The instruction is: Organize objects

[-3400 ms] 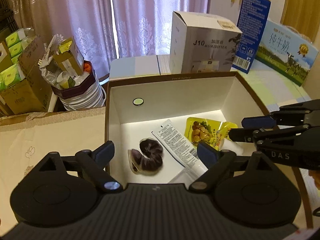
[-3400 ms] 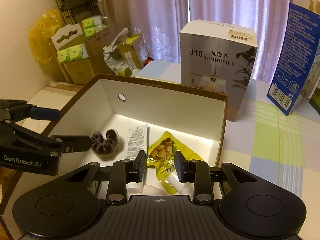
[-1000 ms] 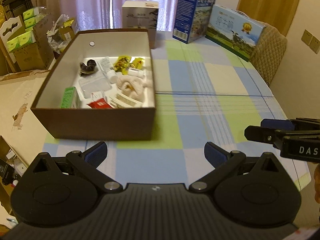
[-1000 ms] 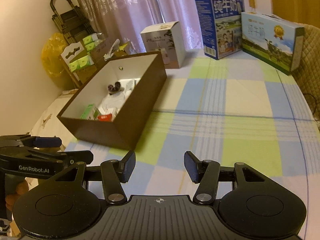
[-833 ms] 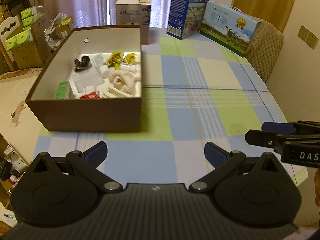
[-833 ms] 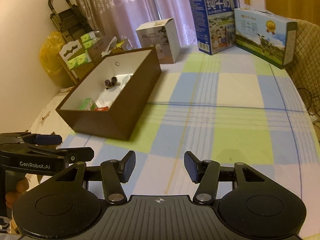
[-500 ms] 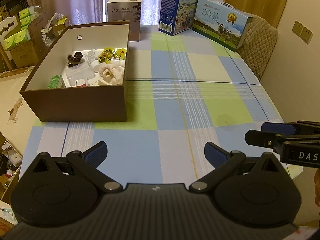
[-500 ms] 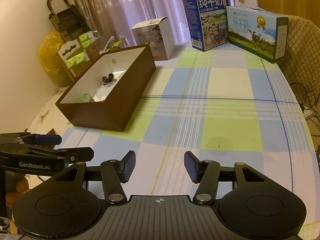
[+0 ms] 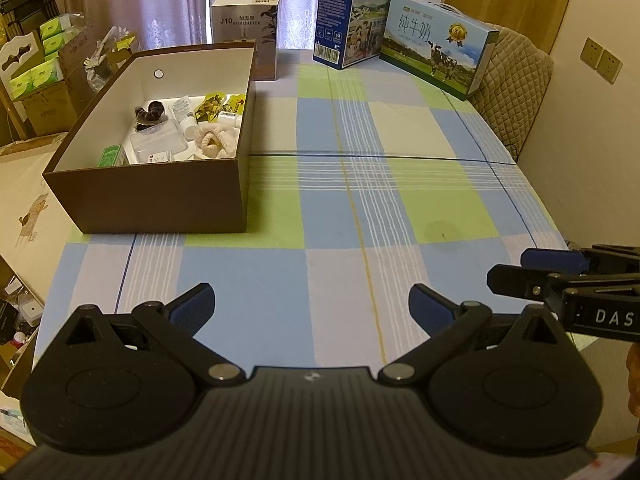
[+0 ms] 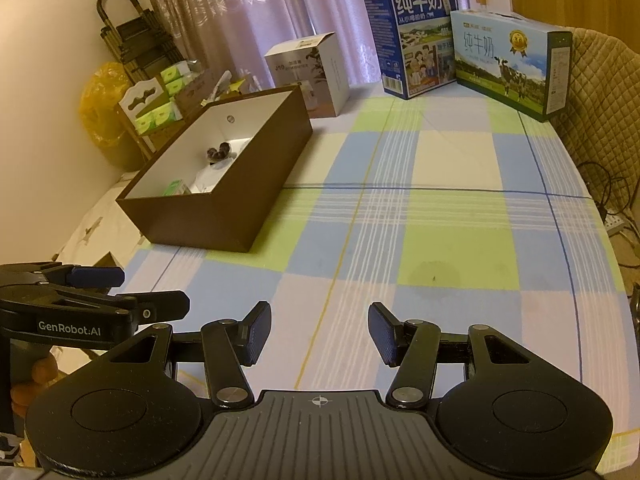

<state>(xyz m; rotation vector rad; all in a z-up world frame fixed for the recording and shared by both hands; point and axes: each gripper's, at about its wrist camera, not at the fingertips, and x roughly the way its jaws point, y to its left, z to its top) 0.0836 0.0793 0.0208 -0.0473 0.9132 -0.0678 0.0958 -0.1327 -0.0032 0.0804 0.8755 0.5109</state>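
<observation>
A brown cardboard box [image 9: 156,196] [image 10: 240,196] with a white inside stands on the left of the checked table. In it lie a dark scrunchie [image 9: 149,112], a white tube [image 9: 185,114], a yellow snack packet [image 9: 216,103], a clear plastic case [image 9: 158,145], a cream knitted piece [image 9: 214,142] and a green packet [image 9: 110,156]. My left gripper [image 9: 311,308] hangs open over the table's near edge, nothing between its fingers. My right gripper [image 10: 319,334] is open too and empty, well back from the box.
A white humidifier box [image 9: 245,28] stands behind the brown box. Two milk cartons [image 9: 356,12] [image 9: 436,56] stand at the far end of the table. A padded chair [image 9: 516,84] is at the right edge. Cardboard boxes and tissue packs [image 9: 40,76] are stacked on the left.
Both grippers have drawn back from the box toward the table's near edge, so the box looks smaller and farther. Their jaws have kept the same width. The box's contents have not moved.
</observation>
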